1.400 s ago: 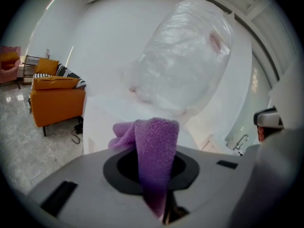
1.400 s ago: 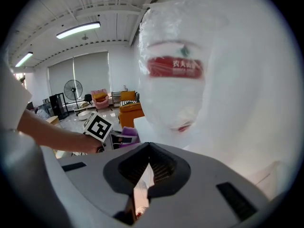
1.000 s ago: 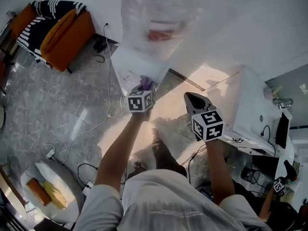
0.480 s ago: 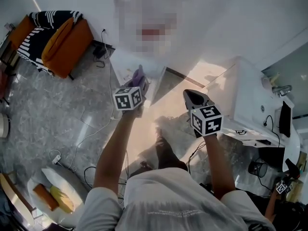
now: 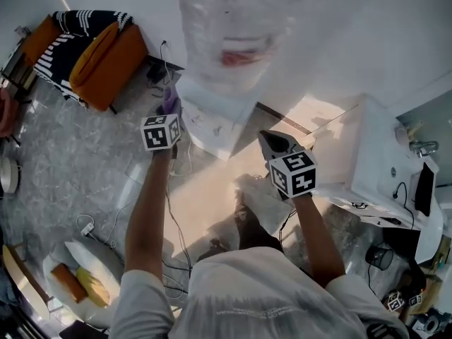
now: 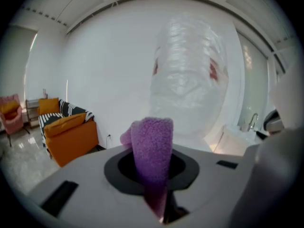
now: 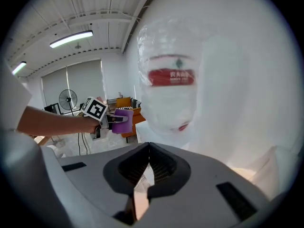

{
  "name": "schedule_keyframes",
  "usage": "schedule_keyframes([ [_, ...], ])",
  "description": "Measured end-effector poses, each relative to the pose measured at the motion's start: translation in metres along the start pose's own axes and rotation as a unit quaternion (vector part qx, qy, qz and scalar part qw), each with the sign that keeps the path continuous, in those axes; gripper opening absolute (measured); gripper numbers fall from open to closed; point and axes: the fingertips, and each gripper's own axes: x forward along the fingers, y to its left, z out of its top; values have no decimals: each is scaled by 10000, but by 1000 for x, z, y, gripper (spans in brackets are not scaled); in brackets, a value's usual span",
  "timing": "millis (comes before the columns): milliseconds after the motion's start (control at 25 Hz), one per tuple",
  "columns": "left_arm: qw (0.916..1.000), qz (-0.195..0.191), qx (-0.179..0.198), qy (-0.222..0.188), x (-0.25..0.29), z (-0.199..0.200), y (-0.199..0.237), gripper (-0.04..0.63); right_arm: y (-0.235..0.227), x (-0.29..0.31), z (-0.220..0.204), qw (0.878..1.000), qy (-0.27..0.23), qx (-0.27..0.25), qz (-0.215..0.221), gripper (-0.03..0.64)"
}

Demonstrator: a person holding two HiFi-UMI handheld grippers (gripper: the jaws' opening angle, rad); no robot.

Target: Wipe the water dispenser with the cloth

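Your left gripper (image 5: pixel 169 110) has its jaws clamped on the purple cloth (image 6: pixel 152 151), which stands up folded between them. You hold it out at the left side of the dispenser (image 5: pixel 212 115), just beside its top corner. Whether the cloth touches the white body cannot be told. The clear bottle (image 5: pixel 229 27) with a red label sits on top of the dispenser, ahead and to the right of the cloth. Your right gripper (image 5: pixel 274 143) is held in front of the dispenser and apart from it, with its jaws together at the tips and nothing between them. To your left an orange sofa (image 5: pixel 99 55) stands on the grey floor (image 5: pixel 63 161). A white sink unit (image 5: pixel 381 154) lies to your right.
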Motion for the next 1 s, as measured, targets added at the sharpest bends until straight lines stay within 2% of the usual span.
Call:
schedule_keyframes([
  [120, 9974, 279, 648, 150, 22, 9, 26, 49, -3, 18, 5, 10000, 63, 3, 74, 14],
  [280, 9938, 290, 992, 414, 61, 12, 44, 49, -7, 36, 7, 9995, 150, 197, 211, 14],
  [360, 9931, 90, 1008, 585, 82, 7, 37, 49, -13, 40, 4, 9992, 210, 259, 236, 14],
  [480, 9951, -176, 695, 680, 102, -4, 23, 49, -23, 43, -3, 9990, 315, 259, 195, 14],
  [560, 9969, -211, 497, 564, 107, -10, 16, 49, -30, 45, -7, 9987, 353, 325, 150, 14],
  [640, 9981, -132, 469, 378, 107, -14, 13, 49, -34, 45, -11, 9984, 380, 403, 118, 14],
  [760, 9973, -114, 596, 422, 105, -17, 6, 49, -38, 40, -20, 9979, 422, 484, 81, 14],
  [920, 9905, -306, 1117, 735, 105, -25, -19, 49, -41, 33, -30, 9969, 455, 646, 22, 14],
  [1000, 9895, -431, 1119, 802, 103, -26, -33, 49, -40, 31, -32, 9967, 456, 668, -4, 14],
])
